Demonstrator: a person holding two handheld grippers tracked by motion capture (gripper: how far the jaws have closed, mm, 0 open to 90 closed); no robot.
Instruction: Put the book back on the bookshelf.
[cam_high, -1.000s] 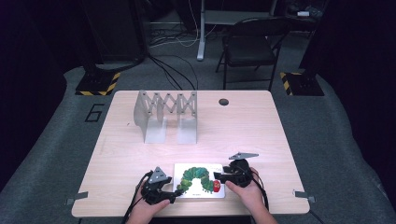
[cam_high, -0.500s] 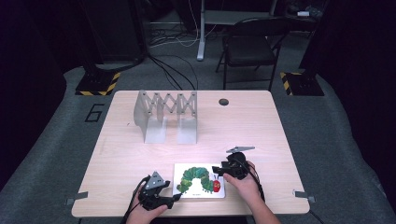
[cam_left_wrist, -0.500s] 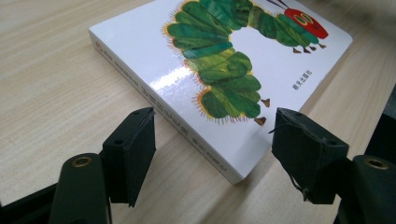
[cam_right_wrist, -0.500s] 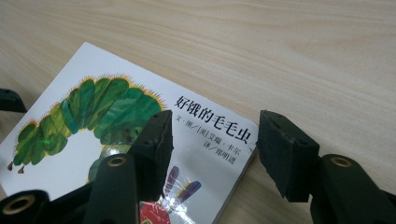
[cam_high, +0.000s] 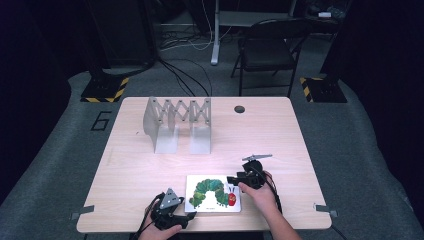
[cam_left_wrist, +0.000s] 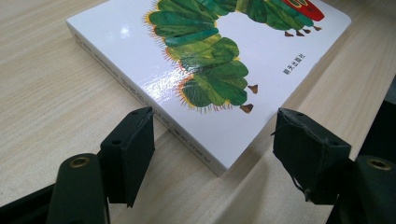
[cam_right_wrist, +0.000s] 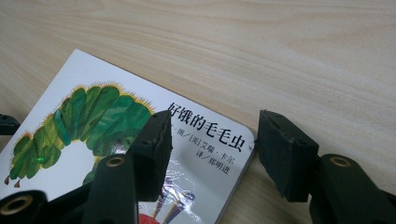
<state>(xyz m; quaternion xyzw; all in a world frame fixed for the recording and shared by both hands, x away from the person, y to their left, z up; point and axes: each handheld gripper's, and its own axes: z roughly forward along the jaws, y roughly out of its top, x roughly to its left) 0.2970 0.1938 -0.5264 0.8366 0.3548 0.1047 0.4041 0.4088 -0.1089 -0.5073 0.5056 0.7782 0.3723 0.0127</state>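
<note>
Left hand-held gripper (cam_left_wrist: 212, 140) sits at the worktop's (cam_high: 150, 165) near edge with its jaws apart, straddling the near left corner of the caterpillar picture book (cam_left_wrist: 219, 60) without pressing on it. The right hand-held gripper (cam_right_wrist: 212, 140) stands at the book's far right corner, jaws spread, one pad over the cover, the other past the edge. The book (cam_high: 214, 192) lies flat near the middle of the near edge. An accordion rack (cam_high: 179, 122) stands toward the far left.
</note>
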